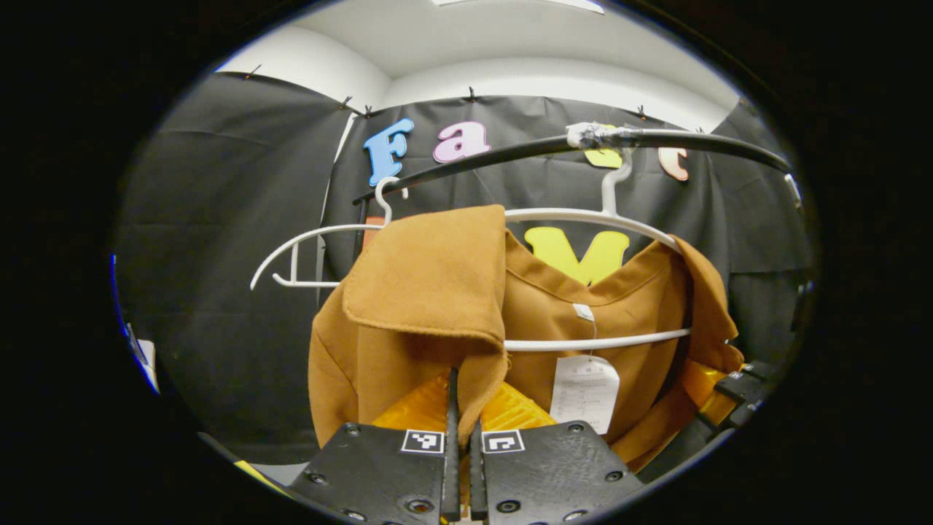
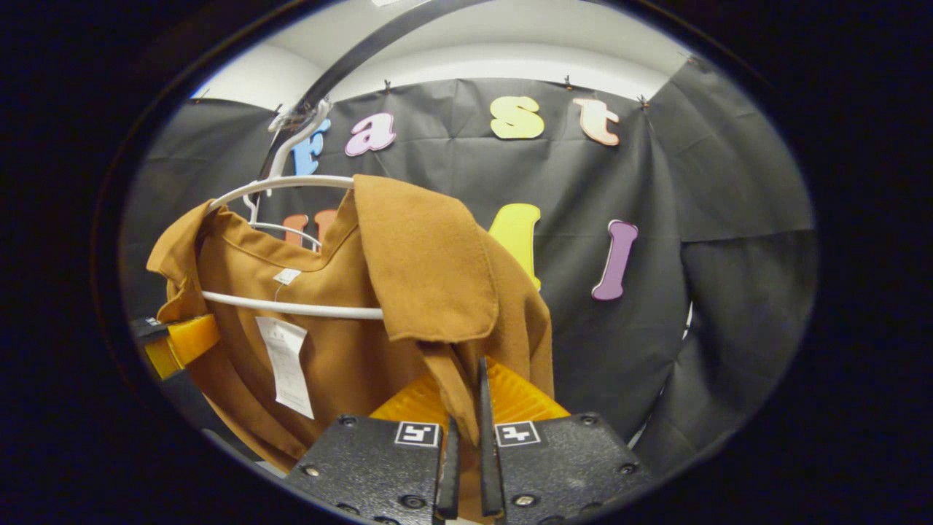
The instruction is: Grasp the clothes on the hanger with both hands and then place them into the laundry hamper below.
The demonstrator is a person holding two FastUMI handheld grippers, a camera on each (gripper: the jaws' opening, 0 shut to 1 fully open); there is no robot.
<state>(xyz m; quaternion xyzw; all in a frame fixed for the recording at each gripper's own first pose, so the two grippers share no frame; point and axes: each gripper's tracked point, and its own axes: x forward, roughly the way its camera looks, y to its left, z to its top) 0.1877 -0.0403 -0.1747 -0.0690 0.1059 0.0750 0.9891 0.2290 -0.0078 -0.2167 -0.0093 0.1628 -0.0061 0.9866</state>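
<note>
A brown garment (image 1: 430, 292) hangs on a white hanger (image 1: 598, 219) from a dark rail (image 1: 656, 138). The left gripper (image 1: 461, 408) and right gripper (image 2: 466, 408) each pinch a folded shoulder flap, fingers clenched on cloth at opposite sides.

You're working in a recording booth, not a home: black cloth wall (image 2: 714, 219) pinned up under a white ceiling (image 1: 510, 44), with a taped black rail (image 1: 510, 154) carrying white hangers (image 1: 306, 251).
</note>
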